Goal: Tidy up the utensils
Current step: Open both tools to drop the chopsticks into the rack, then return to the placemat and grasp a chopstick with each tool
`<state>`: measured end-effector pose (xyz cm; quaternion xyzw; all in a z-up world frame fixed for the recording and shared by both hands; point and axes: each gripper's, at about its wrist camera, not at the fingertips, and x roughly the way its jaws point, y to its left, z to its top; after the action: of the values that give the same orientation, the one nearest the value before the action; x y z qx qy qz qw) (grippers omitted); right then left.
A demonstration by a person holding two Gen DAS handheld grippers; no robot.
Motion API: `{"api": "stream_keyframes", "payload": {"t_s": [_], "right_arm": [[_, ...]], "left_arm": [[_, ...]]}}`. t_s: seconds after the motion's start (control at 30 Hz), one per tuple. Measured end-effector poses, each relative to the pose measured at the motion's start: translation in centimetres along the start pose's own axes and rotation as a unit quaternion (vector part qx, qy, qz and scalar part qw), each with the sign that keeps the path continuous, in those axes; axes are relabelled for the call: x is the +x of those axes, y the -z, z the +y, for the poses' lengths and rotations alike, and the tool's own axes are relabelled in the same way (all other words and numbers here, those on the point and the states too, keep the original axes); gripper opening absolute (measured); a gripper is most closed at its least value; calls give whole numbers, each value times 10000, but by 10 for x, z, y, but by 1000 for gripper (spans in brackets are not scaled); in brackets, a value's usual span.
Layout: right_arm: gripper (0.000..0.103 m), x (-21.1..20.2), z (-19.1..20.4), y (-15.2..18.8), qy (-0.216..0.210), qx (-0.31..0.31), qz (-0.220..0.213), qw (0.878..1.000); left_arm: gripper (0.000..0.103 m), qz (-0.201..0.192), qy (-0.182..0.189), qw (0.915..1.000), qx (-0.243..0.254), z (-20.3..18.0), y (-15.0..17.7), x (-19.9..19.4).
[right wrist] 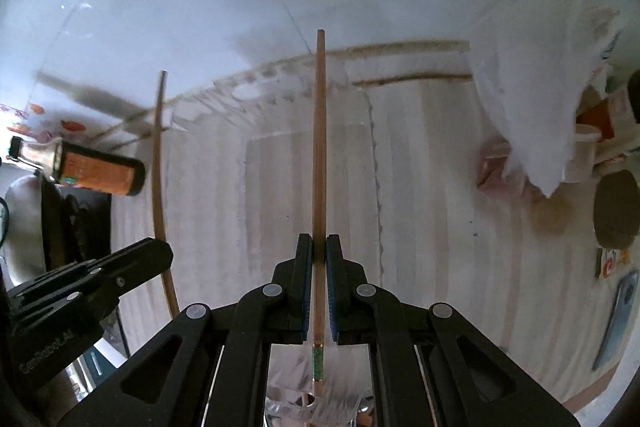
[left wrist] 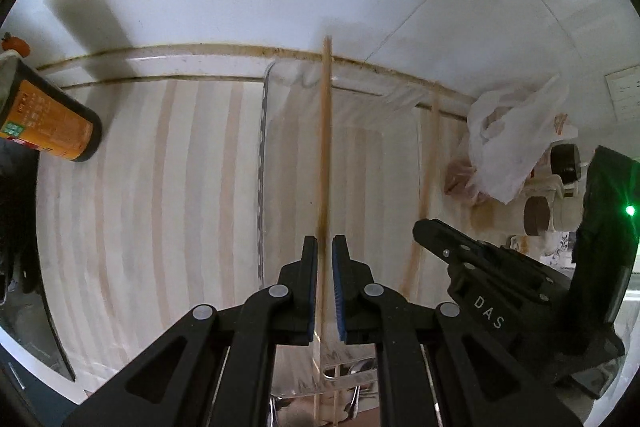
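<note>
Your left gripper (left wrist: 325,247) clamps 1 chopstick (left wrist: 325,147). Your right gripper (right wrist: 319,247) clamps another chopstick (right wrist: 319,155) above the striped bench (right wrist: 440,227).

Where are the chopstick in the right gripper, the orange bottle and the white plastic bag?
Chopstick (right wrist: 319,155): right wrist view, mid-shaft above the gripper fingers.
Orange bottle (left wrist: 48,119): left wrist view, on its orange label.
White plastic bag (left wrist: 512,143): left wrist view, on its crumpled middle.
</note>
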<state>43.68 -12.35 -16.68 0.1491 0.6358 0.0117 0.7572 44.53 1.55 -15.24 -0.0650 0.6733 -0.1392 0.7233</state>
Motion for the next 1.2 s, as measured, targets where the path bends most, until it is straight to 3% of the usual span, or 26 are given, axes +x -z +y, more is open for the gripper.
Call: {"api": "stream_keyframes", "payload": {"t_s": [0.07,0.13,0.17,0.23,0.33,0.4,0.5,0.7,0.87,0.9,1.03,1.1,1.2], "right_arm": [[15,5,-1,1,-20,29,109,9999],[39,4,-3,4,9,83,107,9999],[42,2,-3,6,33,92,81,9999],[44,-6,-5,13,186,104,-30,9998],[50,-20,-9,28,424,51,-235,9988],[54,-31,-11,38,544,54,-376,9978],[67,-50,-19,61,629,98,-705,9955],[72,-74,-35,115,751,122,-1327,9882],[72,-77,-54,159,723,257,-1360,9877],[69,-76,-59,169,758,282,-1332,9878],[32,-68,-86,203,671,445,-1095,9907],[25,-60,-99,218,618,561,-972,9918],[25,-47,-117,239,531,726,-714,9934]], "left_arm": [[8,-11,-171,9998,68,1,3,0],[16,-142,-274,9994,128,2,9,-6],[21,-214,-342,9991,145,4,10,-8],[48,-516,-569,9968,228,7,18,-19],[74,-1023,-937,9899,290,11,37,-36],[88,-1289,-1138,9846,317,13,51,-45],[103,-1658,-1298,9770,348,19,73,-57],[103,-1828,-1665,9685,280,17,118,-60],[103,-1665,-1816,9687,306,6,166,-42],[103,-1584,-1826,9698,334,4,174,-35],[102,-1060,-1766,9780,324,-4,208,2],[97,-761,-1650,9829,293,-6,222,23],[81,-268,-1537,9873,304,-9,236,59]]}}
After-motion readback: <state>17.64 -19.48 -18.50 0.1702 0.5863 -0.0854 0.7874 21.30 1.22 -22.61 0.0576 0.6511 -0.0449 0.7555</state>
